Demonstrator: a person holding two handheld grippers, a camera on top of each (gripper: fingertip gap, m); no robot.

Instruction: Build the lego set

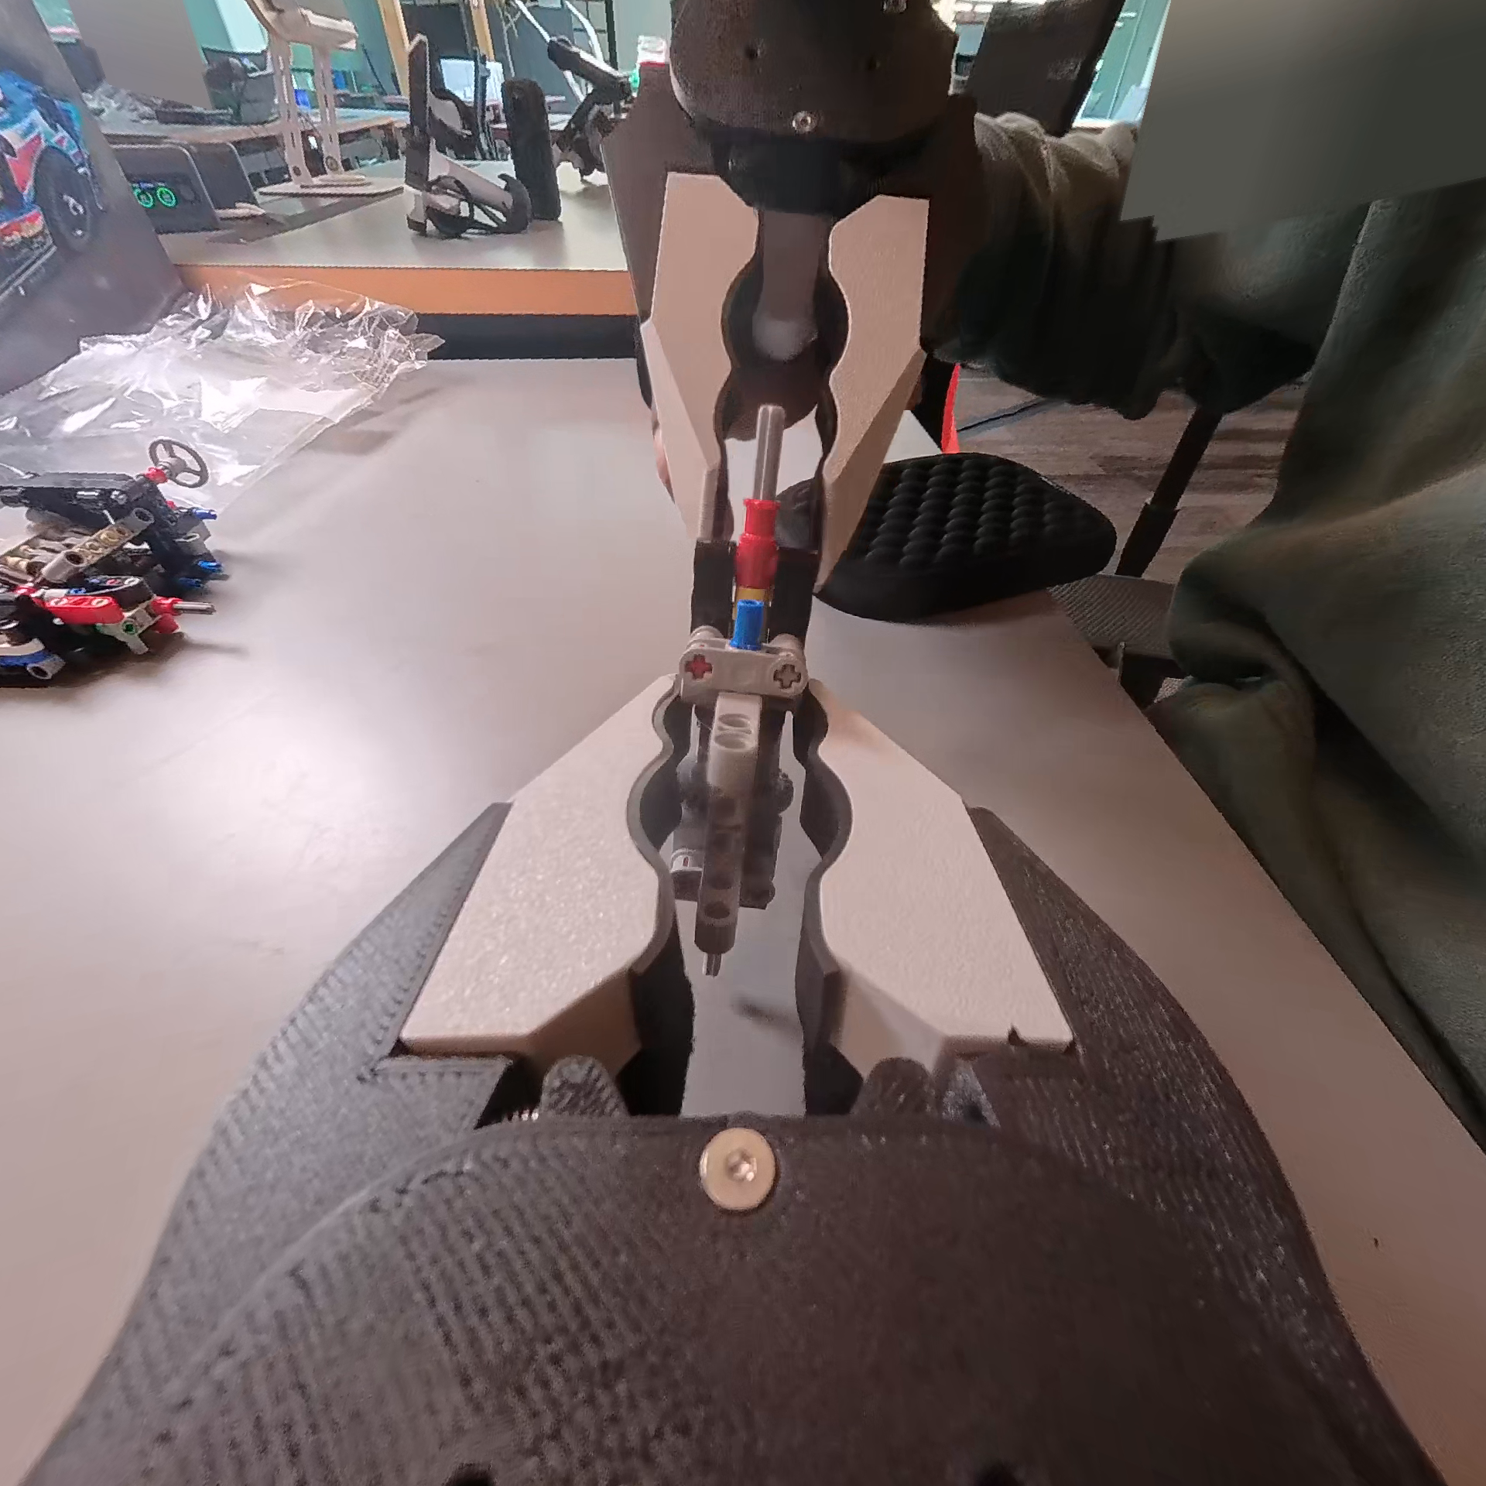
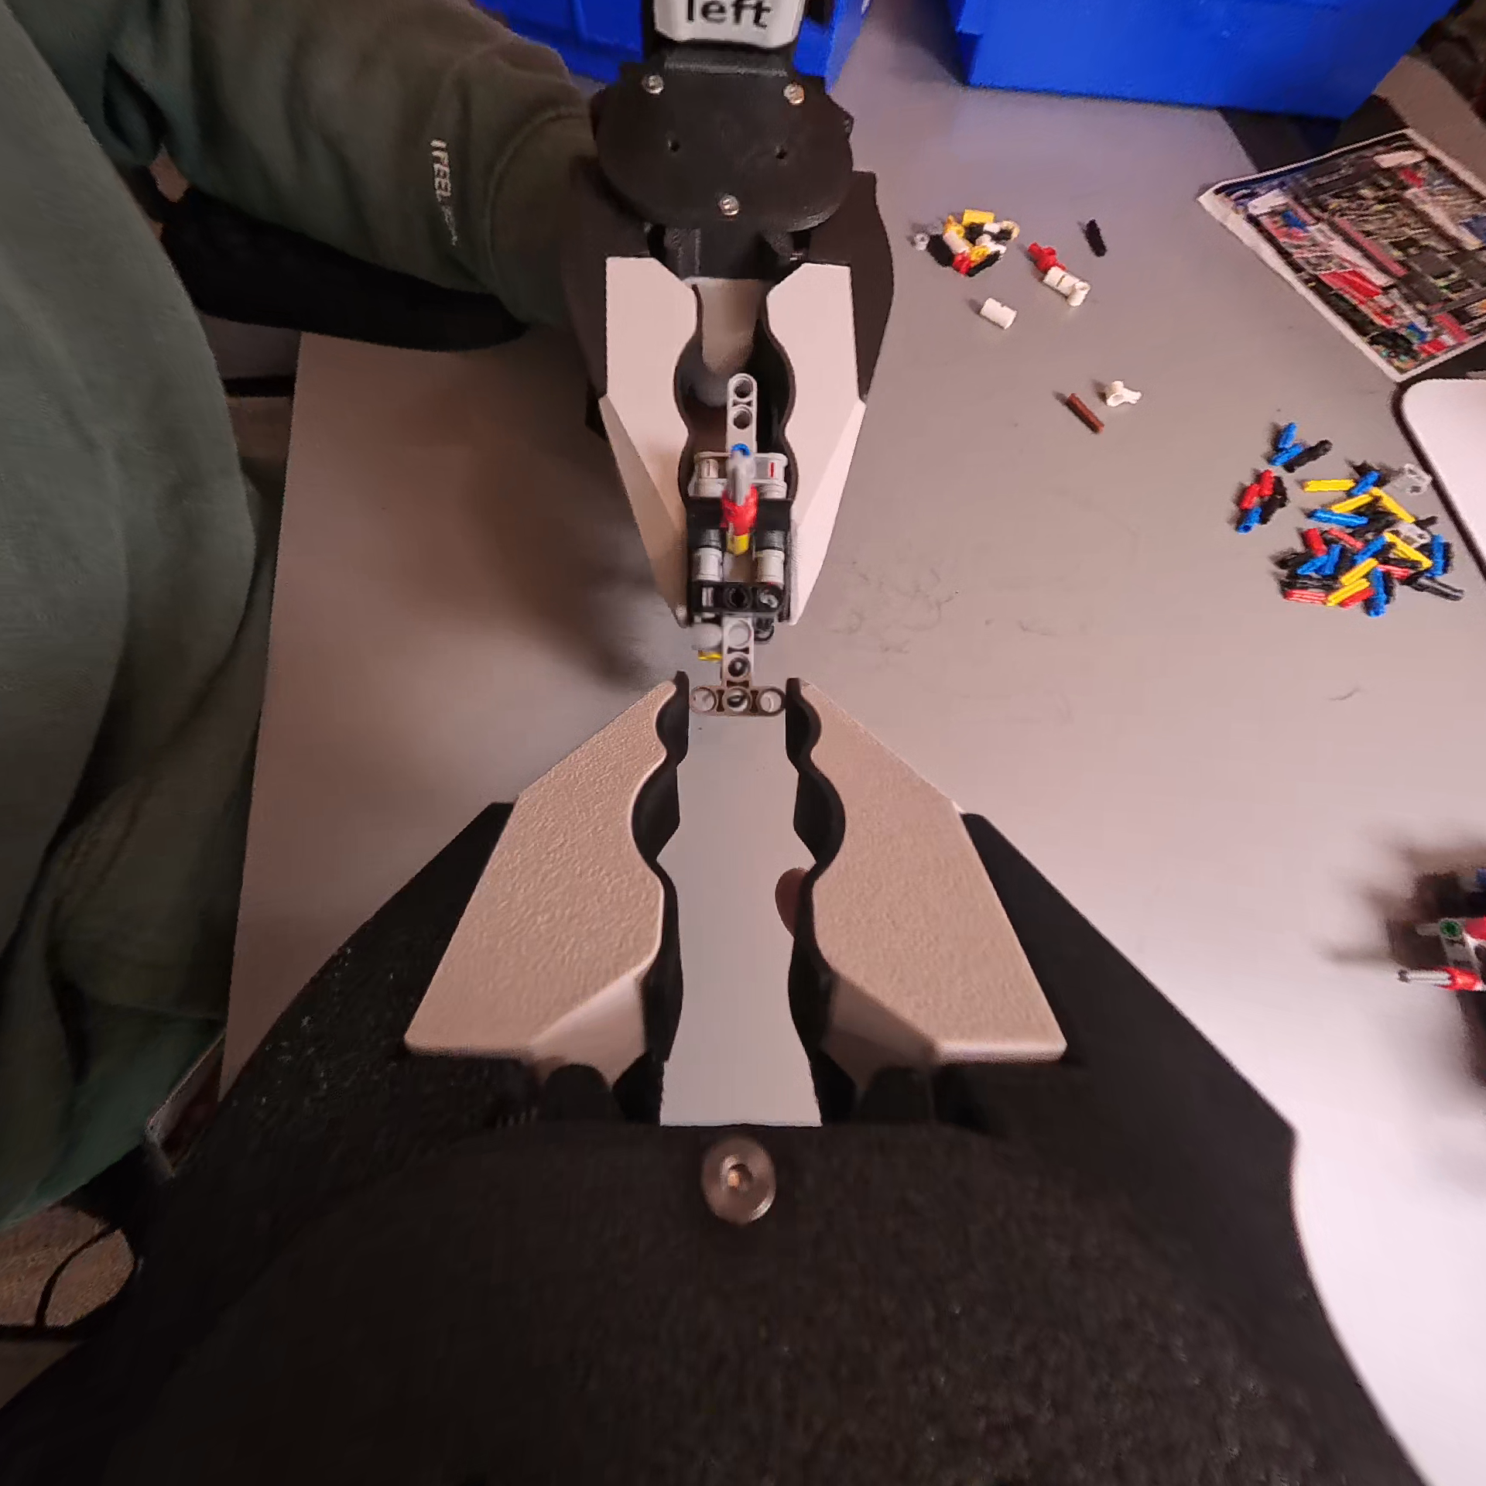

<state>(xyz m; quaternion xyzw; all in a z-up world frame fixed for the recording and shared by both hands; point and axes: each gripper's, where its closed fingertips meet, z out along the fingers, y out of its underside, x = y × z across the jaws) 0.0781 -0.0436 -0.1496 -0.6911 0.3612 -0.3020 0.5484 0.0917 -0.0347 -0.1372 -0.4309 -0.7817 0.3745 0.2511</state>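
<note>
Dead ahead of each other: 2 hand-held grippers meet tip to tip over the grey table (image 2: 1005,724), a small brick assembly (image 2: 736,555) bridging them

- Left gripper (image 1: 741,683): narrow, clamped on the assembly; white beam and dark beam run back between its fingers, grey cross-piece (image 1: 744,667) sits at its tips
- Assembly's long axis runs along the line of both grippers, the bulk inside the left one, so the left is the nearer holder
- 1 grey T-shaped beam (image 2: 738,659) sticks out past the left tips, straight toward the right gripper (image 2: 737,691)
- Right gripper: part-open, its 2 pads just outside the ends of the T's crossbar; pressing or only beside, cannot tell
- Well apart on the table: pile of loose coloured pins (image 2: 1359,547), printed booklet (image 2: 1367,249), part-built model (image 1: 96,563), clear plastic bag (image 1: 225,362)
</note>
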